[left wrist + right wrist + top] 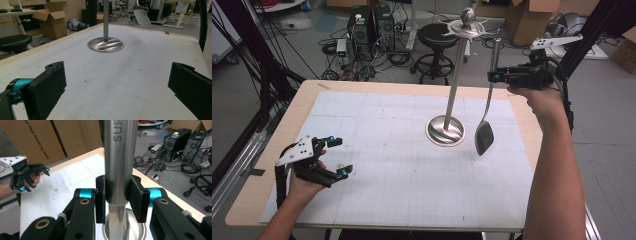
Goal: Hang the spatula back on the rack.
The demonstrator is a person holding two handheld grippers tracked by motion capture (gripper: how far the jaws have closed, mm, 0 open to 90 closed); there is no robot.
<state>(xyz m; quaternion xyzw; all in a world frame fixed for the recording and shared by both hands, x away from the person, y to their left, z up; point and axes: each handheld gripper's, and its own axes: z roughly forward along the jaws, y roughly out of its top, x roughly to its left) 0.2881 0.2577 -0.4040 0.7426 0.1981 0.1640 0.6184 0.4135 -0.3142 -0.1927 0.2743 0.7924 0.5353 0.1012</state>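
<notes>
holding a ladle [486, 120] clamped in the right hand-held gripper [495, 76] by the stand [455, 90], upper right; left hand-held gripper [343, 156] wide open, empty; next likely hook it on top.

Stand [445, 131]: on the worktop [402, 185], right of centre. Spatula [485, 136]: just right of the stand, clear of the worktop, held by the right gripper [496, 76]. Left gripper [340, 156]: well left of the stand, near front.

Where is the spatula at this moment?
In the high view, the spatula hangs upright in the right gripper, above the table's right side, just right of the stand.
</notes>
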